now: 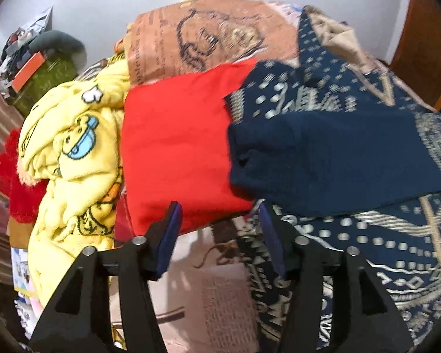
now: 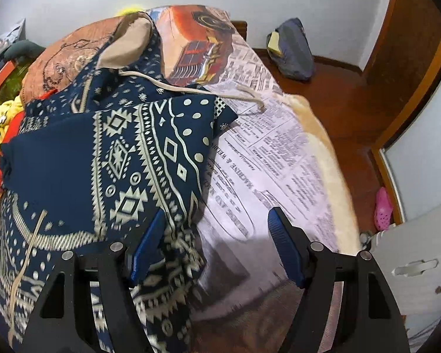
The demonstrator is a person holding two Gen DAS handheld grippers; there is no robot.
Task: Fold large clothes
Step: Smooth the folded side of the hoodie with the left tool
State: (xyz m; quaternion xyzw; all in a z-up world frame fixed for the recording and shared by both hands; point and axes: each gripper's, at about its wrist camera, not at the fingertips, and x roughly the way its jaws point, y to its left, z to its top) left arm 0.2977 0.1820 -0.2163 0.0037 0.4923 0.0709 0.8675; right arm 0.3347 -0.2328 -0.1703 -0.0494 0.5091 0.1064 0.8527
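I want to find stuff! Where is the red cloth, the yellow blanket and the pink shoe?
red cloth (image 1: 173, 150): left wrist view, middle of its flat top.
yellow blanket (image 1: 73, 153): left wrist view, on its cartoon print.
pink shoe (image 2: 382, 209): right wrist view, its middle.

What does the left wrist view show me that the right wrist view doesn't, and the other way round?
Only the left wrist view: the full red garment, the yellow cartoon-print fleece blanket beside it, and the open left tongs with nothing between them.

Only the right wrist view: the newspaper-print blanket, the pink clog on the wooden floor, the grey bag by the wall, and the open right tongs, empty.

Both: the navy patterned garment with its plain navy folded part, and the brown printed pillow behind it.
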